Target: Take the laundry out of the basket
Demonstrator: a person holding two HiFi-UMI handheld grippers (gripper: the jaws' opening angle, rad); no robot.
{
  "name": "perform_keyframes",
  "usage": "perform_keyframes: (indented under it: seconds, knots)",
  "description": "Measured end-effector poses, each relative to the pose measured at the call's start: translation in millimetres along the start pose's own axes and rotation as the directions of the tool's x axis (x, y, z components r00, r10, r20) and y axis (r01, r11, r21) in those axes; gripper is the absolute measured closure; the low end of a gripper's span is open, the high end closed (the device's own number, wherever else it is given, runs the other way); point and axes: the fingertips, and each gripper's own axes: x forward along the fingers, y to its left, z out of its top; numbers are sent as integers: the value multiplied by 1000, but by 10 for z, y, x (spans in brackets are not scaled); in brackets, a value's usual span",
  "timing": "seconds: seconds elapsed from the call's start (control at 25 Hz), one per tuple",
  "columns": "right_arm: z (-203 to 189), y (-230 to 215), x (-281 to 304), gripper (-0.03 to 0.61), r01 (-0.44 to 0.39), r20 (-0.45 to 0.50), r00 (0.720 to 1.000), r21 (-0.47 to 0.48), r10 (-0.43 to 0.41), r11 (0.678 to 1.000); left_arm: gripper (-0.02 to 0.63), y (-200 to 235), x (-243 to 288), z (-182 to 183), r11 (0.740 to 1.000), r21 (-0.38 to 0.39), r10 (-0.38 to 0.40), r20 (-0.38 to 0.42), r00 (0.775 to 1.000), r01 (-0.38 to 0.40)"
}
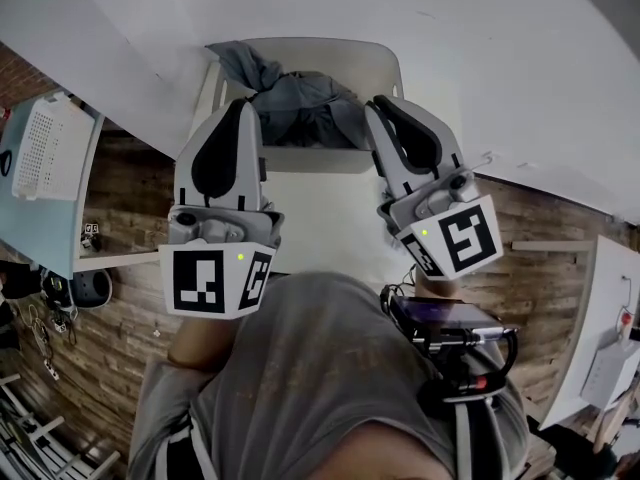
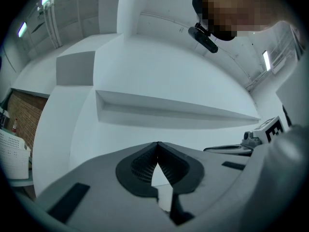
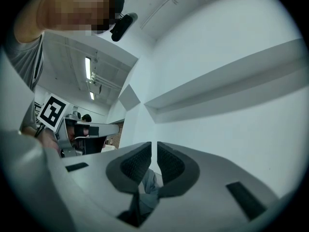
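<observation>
In the head view a white plastic laundry basket [image 1: 322,160] stands at twelve o'clock on a white table [image 1: 330,223]. The crumpled grey laundry [image 1: 305,108] is heaped inside it, with one fold lying over the rim towards eleven o'clock. The left gripper [image 1: 243,104] is raised at about ten o'clock from the frame's middle, and the right gripper [image 1: 378,104] at about two o'clock. The tips of both reach up over the near edge of the basket, one on either side of the heap. In the left gripper view the left gripper [image 2: 157,143] has its ribbed black pads [image 2: 142,166] pressed together at the tips, with nothing caught between them. In the right gripper view the right gripper [image 3: 154,144] has its pads a thin slit apart, and only bare white wall shows through that slit, so nothing is pinched there. Grey cloth [image 3: 150,187] appears at six o'clock, through the wider gap lower down. The person's grey shirt [image 1: 300,368] fills the head view at six o'clock.
</observation>
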Motion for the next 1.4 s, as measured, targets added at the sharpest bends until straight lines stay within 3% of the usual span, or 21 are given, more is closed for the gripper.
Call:
perform_keyframes:
  seconds: [0.44, 0.84, 1.04, 1.2, 1.4]
  knots:
    - [-49, -344, 266, 537, 58, 1, 998, 35, -58, 998, 606, 208, 712, -186, 998, -5, -63, -41, 997, 63]
    - [-381, -635, 600, 537, 98, -67, 994, 93, -92, 991, 606, 444, 1334, -951, 992, 2, -122, -197, 973, 125]
    - [-516, -830, 788, 537, 122, -88, 990, 107, -113, 987, 606, 455, 1566, -1383, 982, -16, -183, -292, 939, 187]
    - [-739, -950, 959, 537, 137, -120, 985, 117, -123, 984, 604, 524, 1660, -1781, 980, -21, -188, -390, 902, 195]
    - [-1032, -1152, 1066, 537, 153, -156, 980, 168, -127, 974, 594, 490, 1771, -2322, 975, -26, -200, -519, 831, 219]
